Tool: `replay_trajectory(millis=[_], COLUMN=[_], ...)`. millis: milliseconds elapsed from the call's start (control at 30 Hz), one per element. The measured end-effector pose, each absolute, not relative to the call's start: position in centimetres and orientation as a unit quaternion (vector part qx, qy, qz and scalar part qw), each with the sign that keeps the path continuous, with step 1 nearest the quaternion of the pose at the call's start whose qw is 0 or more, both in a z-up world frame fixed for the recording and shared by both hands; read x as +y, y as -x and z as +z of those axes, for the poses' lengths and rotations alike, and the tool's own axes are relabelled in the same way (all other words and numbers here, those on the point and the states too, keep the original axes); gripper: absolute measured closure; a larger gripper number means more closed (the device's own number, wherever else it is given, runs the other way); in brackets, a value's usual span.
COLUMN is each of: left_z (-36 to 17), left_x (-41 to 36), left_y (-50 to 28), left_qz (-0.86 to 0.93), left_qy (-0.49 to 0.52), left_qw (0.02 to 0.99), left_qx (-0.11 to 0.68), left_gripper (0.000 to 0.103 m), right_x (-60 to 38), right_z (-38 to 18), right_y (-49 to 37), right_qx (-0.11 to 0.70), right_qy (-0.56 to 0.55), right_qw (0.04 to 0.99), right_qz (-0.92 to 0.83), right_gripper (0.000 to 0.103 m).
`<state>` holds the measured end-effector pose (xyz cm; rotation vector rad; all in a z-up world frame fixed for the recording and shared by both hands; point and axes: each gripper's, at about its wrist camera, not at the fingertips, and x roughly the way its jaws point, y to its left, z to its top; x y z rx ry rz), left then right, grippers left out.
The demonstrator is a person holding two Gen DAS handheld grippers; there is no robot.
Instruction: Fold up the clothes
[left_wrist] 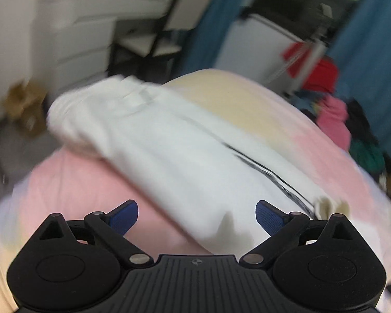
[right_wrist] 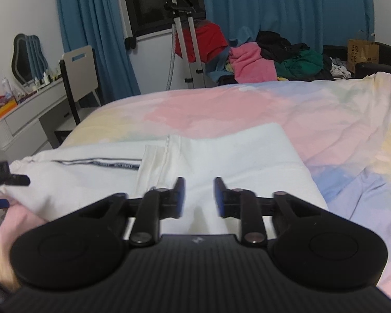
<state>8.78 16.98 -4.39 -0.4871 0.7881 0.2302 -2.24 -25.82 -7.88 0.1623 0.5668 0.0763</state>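
I have the left hand-held gripper spread wide with nothing between its blue pads, hanging above the white garment. My right hand-held gripper has its jaws partly apart, also empty, over the same white garment. In the right wrist view the garment lies folded flat on the bed, along the near side and reaching toward the bed's left edge, where its bunched end with a dark striped band sits close to the drop-off. The far half and the right side of the bed are bare pastel sheet, so I have room there. Beyond the far edge is a pile of clothes; off the left edge stand a chair and a white dresser. The left wrist view is blurred.
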Motion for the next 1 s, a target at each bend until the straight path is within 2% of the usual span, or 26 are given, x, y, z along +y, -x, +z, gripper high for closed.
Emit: replay_trajectory(millis=[33,100,367,400,433,633,700,867,967,1000], left_z=[-4.6,-5.0,-5.7,-6.0,-6.4,-7.4,-8.1,-9.5,-9.5,-9.5], left_x=[17.7,19.1,21.7,21.9,22.0,22.9,24.0,25.7,26.0,26.1], left_y=[-8.5,-8.3,-10.5,-10.5,-10.6,-12.4,-13.0,-12.6,-12.2,-12.1], left_qz=[0.117,0.13,0.167,0.17,0.172,0.191,0.204,0.221,0.232,0.233], left_qy=[0.249,0.276,0.326,0.331,0.336,0.365,0.39,0.456,0.464,0.466], left_qw=[0.883,0.873,0.848,0.845,0.842,0.827,0.812,0.784,0.787,0.789], left_qx=[0.38,0.381,0.383,0.384,0.385,0.383,0.384,0.359,0.334,0.326], left_gripper=[0.005,0.005,0.007,0.007,0.009,0.014,0.019,0.021,0.032,0.043], right_x=[-25.7,-25.5,-25.0,-25.1,-25.2,-26.7,-27.1,-27.9,-28.2,-28.4], right_z=[-7.9,-7.9,-6.8,-6.7,-6.7,-9.1,-10.8,-13.0,-12.7,-13.0], right_y=[2.3,2.4,2.5,2.4,2.2,0.3,-0.5,-1.0,-0.9,-1.0], right_qx=[0.279,0.276,0.298,0.305,0.313,0.343,0.356,0.374,0.361,0.362], right_qy=[-0.08,-0.08,-0.104,-0.107,-0.11,-0.103,-0.092,-0.089,-0.086,-0.085], right_qw=[0.956,0.957,0.948,0.945,0.942,0.933,0.93,0.923,0.929,0.928], right_qz=[0.038,0.038,0.04,0.045,0.05,0.032,0.017,-0.002,-0.009,-0.014], right_gripper=[0.046,0.027,0.026,0.023,0.016,0.017,0.017,0.017,0.017,0.017])
